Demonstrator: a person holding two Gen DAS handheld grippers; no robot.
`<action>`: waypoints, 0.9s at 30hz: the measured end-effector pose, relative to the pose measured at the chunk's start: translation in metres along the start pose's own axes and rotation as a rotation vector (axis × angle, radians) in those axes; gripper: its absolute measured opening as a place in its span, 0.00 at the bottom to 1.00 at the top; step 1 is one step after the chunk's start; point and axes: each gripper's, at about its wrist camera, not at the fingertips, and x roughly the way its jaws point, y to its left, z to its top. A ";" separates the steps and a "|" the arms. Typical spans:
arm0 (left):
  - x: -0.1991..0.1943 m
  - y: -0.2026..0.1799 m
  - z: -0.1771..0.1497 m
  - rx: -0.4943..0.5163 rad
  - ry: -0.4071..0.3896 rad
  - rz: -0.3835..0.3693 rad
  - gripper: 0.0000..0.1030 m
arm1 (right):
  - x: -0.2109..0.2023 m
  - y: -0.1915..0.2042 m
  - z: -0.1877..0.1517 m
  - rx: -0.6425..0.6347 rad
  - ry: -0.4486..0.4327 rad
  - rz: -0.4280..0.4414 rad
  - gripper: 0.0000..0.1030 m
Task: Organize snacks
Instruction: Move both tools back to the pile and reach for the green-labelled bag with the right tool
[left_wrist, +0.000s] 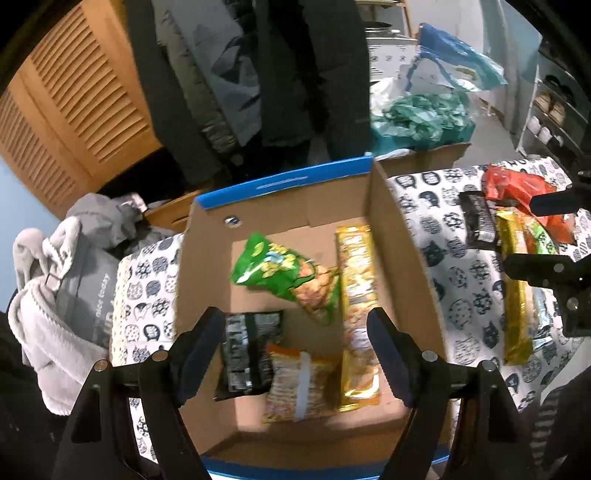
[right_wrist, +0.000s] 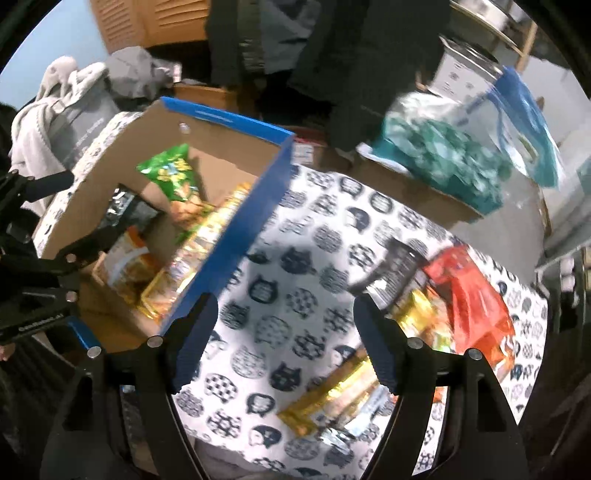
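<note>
lying in the cardboard box (left_wrist: 207, 258), glossy crinkled snack packets (left_wrist: 288, 280); both jaws wide, empty.

Home, cluttered room: hanging coats (left_wrist: 295, 74), louvred wooden door (left_wrist: 74, 110), shoe rack (left_wrist: 550, 114), cat-print cloth (right_wrist: 295, 288).

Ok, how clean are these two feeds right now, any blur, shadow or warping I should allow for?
Left wrist: mostly sharp inside the box, slight smear on the near packets, fisheye bends the edges, corners go black. Right wrist: motion blur throughout, worst on the red bag and gold packets; a soft shadow lies on the cloth beside the box.
</note>
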 end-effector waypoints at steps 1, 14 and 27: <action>-0.001 -0.003 0.001 0.002 0.000 -0.005 0.79 | -0.001 -0.005 -0.002 0.010 -0.001 -0.002 0.73; -0.002 -0.073 0.024 0.089 0.018 -0.083 0.79 | -0.005 -0.092 -0.040 0.157 0.001 -0.040 0.73; 0.018 -0.127 0.045 0.154 0.065 -0.122 0.79 | 0.025 -0.162 -0.069 0.256 0.067 -0.063 0.73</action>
